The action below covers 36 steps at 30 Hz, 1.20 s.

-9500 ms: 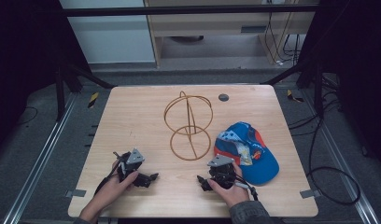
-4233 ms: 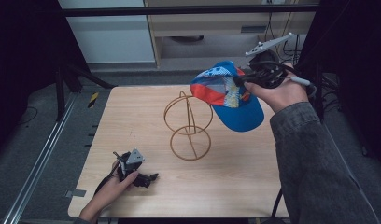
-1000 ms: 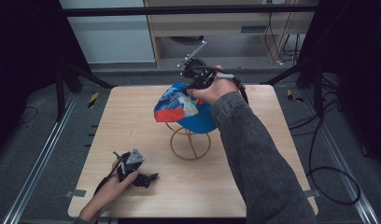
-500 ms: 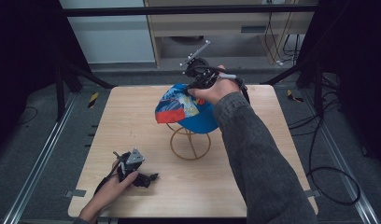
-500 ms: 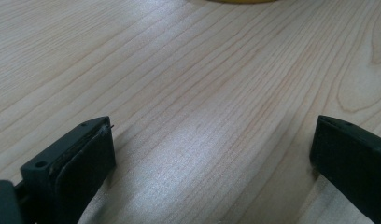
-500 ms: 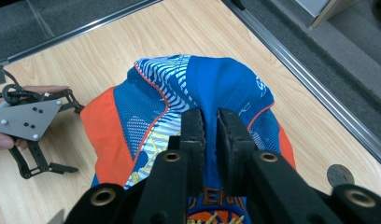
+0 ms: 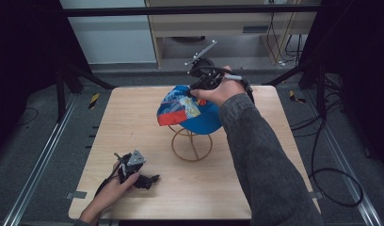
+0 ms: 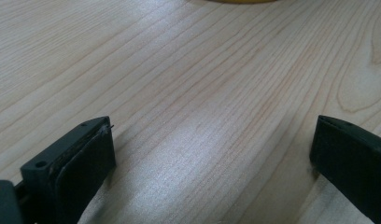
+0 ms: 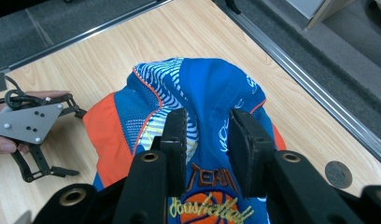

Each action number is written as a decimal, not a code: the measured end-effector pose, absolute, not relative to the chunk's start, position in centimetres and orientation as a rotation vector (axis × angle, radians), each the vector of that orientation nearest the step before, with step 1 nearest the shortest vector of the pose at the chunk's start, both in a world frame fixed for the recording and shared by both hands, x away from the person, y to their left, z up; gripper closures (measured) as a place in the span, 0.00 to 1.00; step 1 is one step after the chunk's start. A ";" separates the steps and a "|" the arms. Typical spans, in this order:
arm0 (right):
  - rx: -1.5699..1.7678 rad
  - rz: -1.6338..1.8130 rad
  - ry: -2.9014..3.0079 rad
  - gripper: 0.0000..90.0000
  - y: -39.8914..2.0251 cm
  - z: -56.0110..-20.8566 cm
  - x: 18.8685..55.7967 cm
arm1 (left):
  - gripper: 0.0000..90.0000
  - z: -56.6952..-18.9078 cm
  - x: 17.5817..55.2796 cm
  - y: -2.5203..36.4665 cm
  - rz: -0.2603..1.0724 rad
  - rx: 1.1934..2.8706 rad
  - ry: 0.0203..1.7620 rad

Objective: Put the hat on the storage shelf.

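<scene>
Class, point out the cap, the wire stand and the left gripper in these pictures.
cap (image 7: pixel 199 120): high view, blue crown.
wire stand (image 7: pixel 191 154): high view, base ring.
left gripper (image 7: pixel 150 179): high view, between its jaw tips.

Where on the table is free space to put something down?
Bare wood lies left of the cap and stand, beyond the left gripper, and along the table front edge. The right side lies under the sleeve; the middle is crowded.
</scene>
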State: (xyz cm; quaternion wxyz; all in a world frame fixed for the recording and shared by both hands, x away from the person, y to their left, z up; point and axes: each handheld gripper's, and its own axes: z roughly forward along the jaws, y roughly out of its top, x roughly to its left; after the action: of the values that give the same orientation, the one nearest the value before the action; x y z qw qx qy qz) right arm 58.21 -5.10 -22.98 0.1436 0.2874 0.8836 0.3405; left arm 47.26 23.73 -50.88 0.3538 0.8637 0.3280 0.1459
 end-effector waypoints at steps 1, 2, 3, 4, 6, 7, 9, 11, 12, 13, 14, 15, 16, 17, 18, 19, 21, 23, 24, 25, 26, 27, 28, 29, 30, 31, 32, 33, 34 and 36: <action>0.822 0.985 2.546 0.74 -5.2 -22.9 58.2 | 0.00 -50.9 47.3 23.7 0.376 2.234 0.847; 0.825 0.988 2.545 0.74 -5.3 -22.9 58.1 | 0.00 -50.9 47.3 23.7 0.375 2.234 0.848; 0.827 0.993 2.542 0.74 -5.4 -22.8 58.0 | 0.00 -50.9 47.3 23.7 0.375 2.234 0.847; 0.828 1.001 2.539 0.73 -5.4 -22.8 58.0 | 0.00 -50.9 47.3 23.7 0.375 2.233 0.848; 0.830 1.008 2.535 0.73 -5.6 -22.7 57.9 | 0.00 -50.9 47.3 23.7 0.378 2.233 0.848; 0.829 1.009 2.534 0.73 -5.7 -22.6 57.8 | 0.00 -50.9 47.3 23.7 0.377 2.234 0.848; 0.830 1.013 2.530 0.72 -5.9 -22.5 57.7 | 0.00 -50.9 47.3 23.7 0.377 2.233 0.847; 0.836 1.024 2.524 0.72 -6.1 -22.4 57.6 | 0.00 -50.9 47.3 23.7 0.377 2.229 0.850; 0.840 1.029 2.522 0.72 -6.1 -22.4 57.6 | 0.00 -50.9 47.2 23.7 0.373 2.230 0.851; 0.841 1.031 2.519 0.72 -6.2 -22.3 57.5 | 0.00 -50.9 47.3 23.7 0.373 2.230 0.851; 0.836 1.031 2.518 0.72 -6.3 -22.3 57.5 | 0.00 -50.9 47.3 23.7 0.375 2.232 0.849; 0.846 1.035 2.513 0.71 -6.3 -22.3 57.5 | 0.00 -50.9 47.3 23.7 0.375 2.232 0.849; 0.844 1.039 2.513 0.71 -6.5 -22.2 57.4 | 0.00 -50.9 47.3 23.7 0.375 2.232 0.848; 0.846 1.041 2.511 0.71 -6.5 -22.2 57.4 | 0.00 -50.9 47.3 23.7 0.375 2.232 0.848; 0.848 1.042 2.510 0.71 -6.5 -22.2 57.4 | 0.00 -50.9 47.3 23.7 0.375 2.231 0.849; 0.846 1.045 2.507 0.71 -6.6 -22.1 57.3 | 0.00 -50.9 47.3 23.7 0.377 2.231 0.850; 0.851 1.053 2.501 0.70 -6.7 -22.1 57.3 | 0.00 -50.9 47.3 23.7 0.375 2.231 0.849; 0.851 1.056 2.499 0.69 -6.8 -22.0 57.2 | 0.00 -50.9 47.3 23.7 0.377 2.231 0.849; 0.851 1.056 2.498 0.68 -6.8 -22.0 57.2 | 0.00 -50.9 47.3 23.7 0.376 2.234 0.847; 0.853 1.057 2.497 0.67 -6.7 -22.0 57.2 | 0.00 -50.9 47.3 23.7 0.375 2.234 0.847; 0.850 1.058 2.497 0.67 -6.7 -22.0 57.2 | 0.00 -50.9 47.3 23.7 0.378 2.234 0.848; 0.851 1.061 2.496 0.66 -6.7 -22.0 57.1 | 0.00 -50.9 47.3 23.7 0.375 2.234 0.847; 0.852 1.062 2.496 0.64 -6.7 -22.0 57.1 | 0.00 -50.9 47.3 23.7 0.377 2.233 0.848; 0.851 1.063 2.495 0.63 -6.6 -22.0 57.1 | 0.00 -50.9 47.3 23.7 0.377 2.233 0.848; 0.855 1.065 2.492 0.61 -6.6 -22.0 57.0 | 0.00 -50.9 47.3 23.7 0.377 2.234 0.848; 0.854 1.069 2.491 0.60 -6.6 -22.0 57.0 | 0.00 -50.9 47.3 23.7 0.377 2.231 0.849; 0.852 1.075 2.490 0.59 -6.6 -22.0 57.0 | 0.00 -50.9 47.3 23.7 0.377 2.234 0.848; 0.856 1.080 2.487 0.57 -6.6 -22.0 56.9 | 0.00 -50.9 47.3 23.7 0.377 2.233 0.848; 0.860 1.084 2.482 0.55 -6.6 -22.0 56.9 | 0.00 -50.9 47.3 23.7 0.377 2.234 0.848; 0.867 1.091 2.472 0.51 -6.7 -21.9 56.8 | 0.00 -50.9 47.3 23.7 0.377 2.234 0.848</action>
State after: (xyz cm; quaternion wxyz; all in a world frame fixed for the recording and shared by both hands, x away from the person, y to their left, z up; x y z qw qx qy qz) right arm 56.76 -6.70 -21.93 0.1513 0.3020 0.8611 0.3800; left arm 47.26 23.73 -50.88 0.3536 0.8638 0.3279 0.1458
